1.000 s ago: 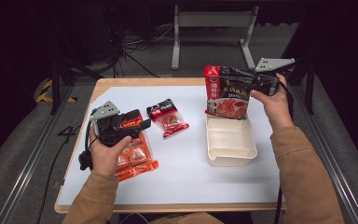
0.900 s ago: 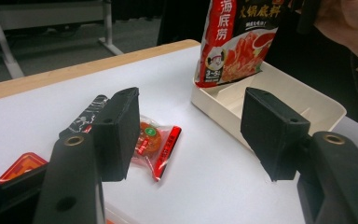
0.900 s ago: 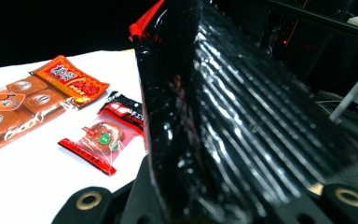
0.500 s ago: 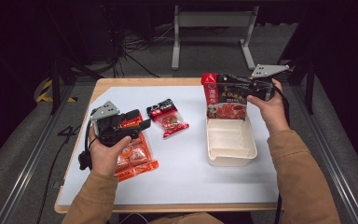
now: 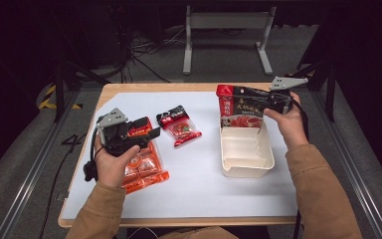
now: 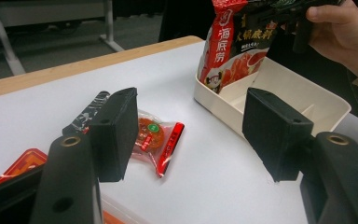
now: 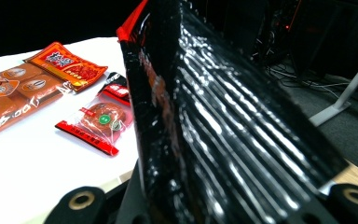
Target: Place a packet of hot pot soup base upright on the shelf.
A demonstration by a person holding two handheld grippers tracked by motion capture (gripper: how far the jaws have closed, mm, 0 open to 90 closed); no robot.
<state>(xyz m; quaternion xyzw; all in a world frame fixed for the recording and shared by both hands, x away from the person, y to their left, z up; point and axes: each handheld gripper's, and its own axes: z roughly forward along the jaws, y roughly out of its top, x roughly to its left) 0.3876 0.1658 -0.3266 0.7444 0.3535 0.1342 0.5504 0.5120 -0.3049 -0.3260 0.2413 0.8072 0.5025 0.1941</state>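
Note:
My right gripper is shut on the top edge of a black-and-red pouch, which stands upright with its bottom end in the far part of the white tray. Its jaws have just been opening a little, with the pouch still between them. The left gripper view shows the same pouch dipping into the tray. My left gripper hovers open over an orange snack pack at the left of the table. Nothing is between the black pads.
A small red-and-black sachet lies on the white sheet between the two hands. A second orange-red packet lies beyond the orange pack. The tray's near compartments hold nothing. A metal stand is on the floor behind the table.
The right hand has come down and brought the pouch's bottom end into the tray. The left hand and the packs on the table have stayed put.

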